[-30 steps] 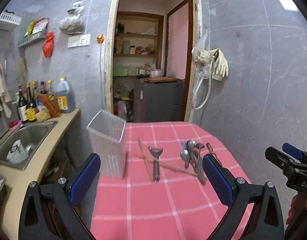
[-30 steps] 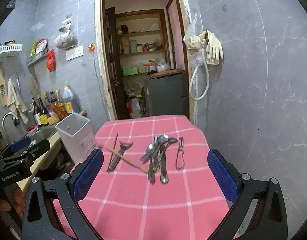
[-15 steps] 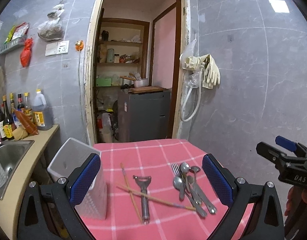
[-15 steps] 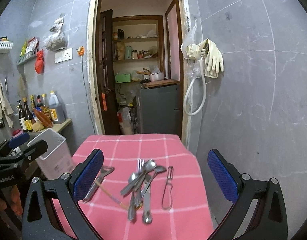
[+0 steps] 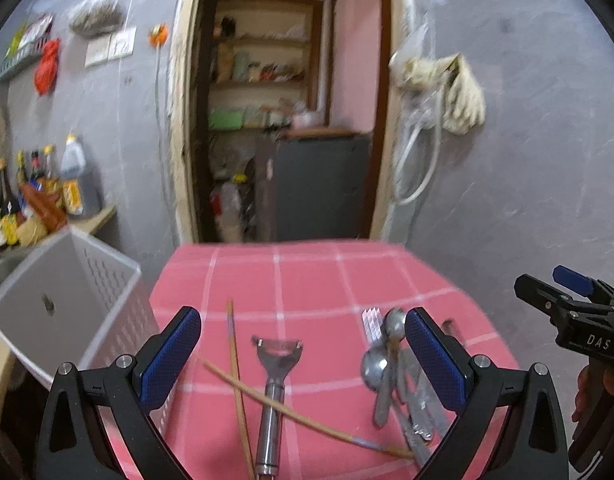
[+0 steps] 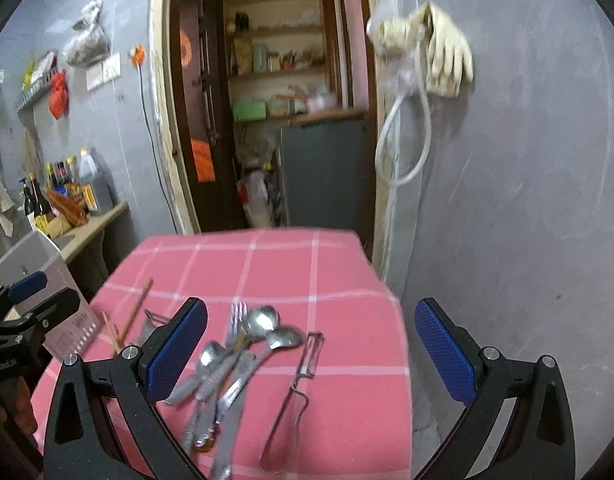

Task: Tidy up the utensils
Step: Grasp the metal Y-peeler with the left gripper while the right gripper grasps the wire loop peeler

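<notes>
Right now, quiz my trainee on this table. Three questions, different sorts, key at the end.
1. True or false: the left gripper holds the peeler.
2. Which lies nearest the white basket: A) chopsticks, B) spoons, C) wire peeler?
3. Fill in: the tablecloth is pink with ___ lines.

Key: 1 false, both grippers are open and empty, the right gripper too. 2 A. 3 white.

White letters "DAS" stood on the black body of the right gripper (image 5: 579,312), seen from the left wrist view. Faint pale lettering ran along the left gripper (image 6: 23,304) body at the right wrist view's edge, too cut off to read.
</notes>
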A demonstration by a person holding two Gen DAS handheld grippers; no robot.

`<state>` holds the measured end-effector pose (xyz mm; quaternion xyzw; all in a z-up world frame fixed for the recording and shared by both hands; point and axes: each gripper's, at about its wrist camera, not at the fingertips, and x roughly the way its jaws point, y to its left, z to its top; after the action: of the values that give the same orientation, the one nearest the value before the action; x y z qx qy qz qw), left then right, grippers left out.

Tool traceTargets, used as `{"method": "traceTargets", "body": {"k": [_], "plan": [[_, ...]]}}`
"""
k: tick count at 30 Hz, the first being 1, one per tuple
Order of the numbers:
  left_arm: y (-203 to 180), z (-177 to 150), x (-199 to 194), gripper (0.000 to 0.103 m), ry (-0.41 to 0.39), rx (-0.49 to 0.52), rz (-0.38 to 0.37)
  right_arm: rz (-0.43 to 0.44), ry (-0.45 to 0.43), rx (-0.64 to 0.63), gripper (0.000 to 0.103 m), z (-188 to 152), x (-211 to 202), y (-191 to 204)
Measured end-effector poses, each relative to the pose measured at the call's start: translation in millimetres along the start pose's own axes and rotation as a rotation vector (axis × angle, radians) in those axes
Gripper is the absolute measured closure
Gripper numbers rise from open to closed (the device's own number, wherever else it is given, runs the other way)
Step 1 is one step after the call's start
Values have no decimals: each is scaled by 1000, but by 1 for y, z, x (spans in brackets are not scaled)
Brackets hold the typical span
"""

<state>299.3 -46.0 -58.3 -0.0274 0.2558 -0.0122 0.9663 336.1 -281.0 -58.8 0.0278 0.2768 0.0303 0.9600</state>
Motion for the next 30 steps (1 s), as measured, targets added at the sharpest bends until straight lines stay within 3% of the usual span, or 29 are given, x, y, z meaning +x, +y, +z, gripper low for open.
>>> {"method": "traceTargets", "body": {"k": [3, 9, 15, 17, 21, 30], "plan": [[0, -13, 16, 0, 74, -33, 60, 31, 66, 23, 3, -12, 27, -4], [9, -33, 46, 6, 188, -101, 128, 98, 194, 52, 32, -35, 71, -3], [18, -46, 70, 37, 281, -138, 114, 146, 279, 83, 53, -53, 99, 2], [18, -47, 73, 44, 283, -128, 93, 152, 296, 82, 56, -56, 106, 6], [14, -47, 81, 44, 280, -105, 77, 141, 319, 76, 62, -58, 113, 10], [18, -40, 117, 54, 398, -73, 81, 70, 399, 59, 74, -56, 127, 15]]}}
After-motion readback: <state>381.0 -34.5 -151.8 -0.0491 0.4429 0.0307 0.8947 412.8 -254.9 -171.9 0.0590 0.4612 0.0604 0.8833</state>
